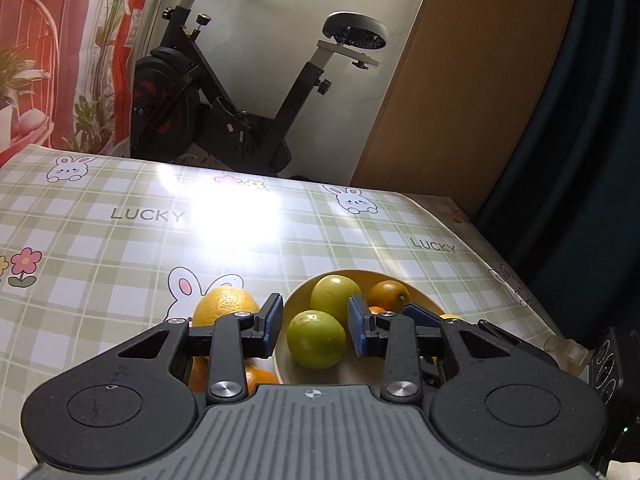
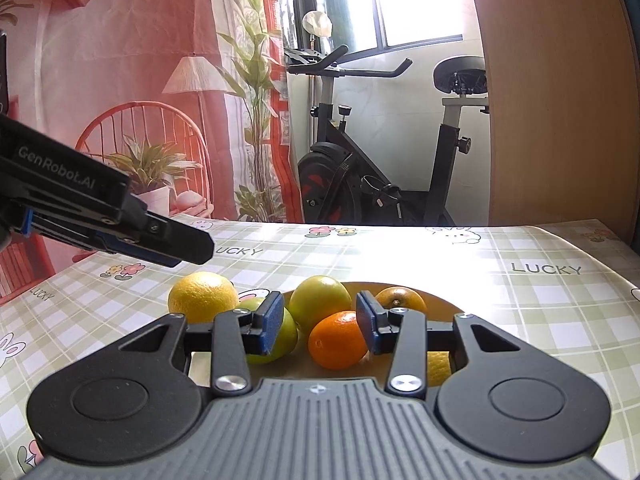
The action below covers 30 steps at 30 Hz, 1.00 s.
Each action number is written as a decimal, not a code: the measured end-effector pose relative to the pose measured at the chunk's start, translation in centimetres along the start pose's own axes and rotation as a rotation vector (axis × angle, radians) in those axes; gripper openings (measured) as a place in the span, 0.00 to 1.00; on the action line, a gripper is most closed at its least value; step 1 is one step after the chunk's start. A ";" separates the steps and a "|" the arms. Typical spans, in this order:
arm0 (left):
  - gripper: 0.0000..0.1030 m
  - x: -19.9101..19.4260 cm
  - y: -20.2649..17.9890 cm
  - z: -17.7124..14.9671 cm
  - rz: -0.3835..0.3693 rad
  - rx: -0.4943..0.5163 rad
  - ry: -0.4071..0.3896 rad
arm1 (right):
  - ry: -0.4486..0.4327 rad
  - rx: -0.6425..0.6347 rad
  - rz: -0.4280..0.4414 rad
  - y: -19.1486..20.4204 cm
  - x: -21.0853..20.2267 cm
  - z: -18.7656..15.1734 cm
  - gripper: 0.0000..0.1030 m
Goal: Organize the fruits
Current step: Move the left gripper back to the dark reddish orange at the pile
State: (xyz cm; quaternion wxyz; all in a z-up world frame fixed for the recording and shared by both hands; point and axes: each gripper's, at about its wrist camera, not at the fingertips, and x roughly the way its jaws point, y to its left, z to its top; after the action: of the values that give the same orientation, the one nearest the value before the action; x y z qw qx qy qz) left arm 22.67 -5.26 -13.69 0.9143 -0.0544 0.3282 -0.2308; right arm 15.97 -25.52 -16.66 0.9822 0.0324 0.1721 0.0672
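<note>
Item 1, left wrist view, left to right. Yellow-orange citrus [image 1: 225, 305] on the checked tablecloth [image 1: 100, 248], just outside the bowl's left rim, partly hidden behind the left finger of the left gripper [image 1: 316, 322]. Two smaller orange pieces [image 1: 256, 376] show lower down through the gripper linkage, on the cloth near the bowl. Pale yellow bowl [image 1: 416, 292] holds a near green fruit [image 1: 316, 339], a far green fruit [image 1: 334, 297] and a dark orange [image 1: 388, 296] at right. Left gripper: jaws apart, holding nothing; the near green fruit sits framed in the gap between the blue pads [image 1: 273, 326], no contact visible. The gripper is raised above the bowl's near rim, angled slightly downward and pointing across the table.

Item 2, right wrist view, left to right. The left gripper body [image 2: 120, 216] enters from the left, hanging above the cloth, tip over the yellow citrus [image 2: 202, 297]. Green fruit [image 2: 276, 332] lies behind the left pad of the right gripper [image 2: 320, 322]; a second green fruit [image 2: 319, 303] is farther back; a bright orange [image 2: 338, 340] lies between the fingers; the dark orange [image 2: 402, 300] is far right in the bowl; a yellow piece [image 2: 438, 368] shows beneath the right linkage. Right gripper: jaws apart, empty, low at the bowl's near edge, level with the fruit
</note>
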 end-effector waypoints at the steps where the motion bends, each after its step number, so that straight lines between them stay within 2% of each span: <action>1: 0.36 -0.4 0.3 -0.2 0.011 0.002 -0.002 | 0.000 -0.001 0.001 0.0 0.0 0.0 0.42; 7: 0.36 -2.4 2.8 -1.1 0.057 -0.055 -0.003 | 0.013 -0.020 0.003 0.3 0.4 0.2 0.42; 14: 0.37 -4.0 5.0 -1.0 0.121 -0.072 -0.012 | 0.045 -0.073 0.082 2.3 0.1 0.1 0.42; 20: 0.37 -4.5 6.0 -1.1 0.112 -0.093 -0.034 | 0.081 -0.124 0.144 4.8 0.9 0.8 0.42; 24: 0.37 -4.4 6.6 -1.8 0.096 -0.120 -0.040 | 0.134 -0.158 0.192 6.4 2.1 1.2 0.42; 30: 0.37 -4.6 7.6 -2.5 0.075 -0.156 -0.043 | 0.206 -0.222 0.216 8.5 4.2 1.0 0.42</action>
State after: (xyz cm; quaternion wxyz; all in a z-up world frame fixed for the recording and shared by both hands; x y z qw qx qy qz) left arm 20.89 3.69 -14.88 0.9223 -0.1179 0.3272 -0.1688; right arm 19.17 -16.61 -16.41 0.9440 -0.0647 0.2590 0.1940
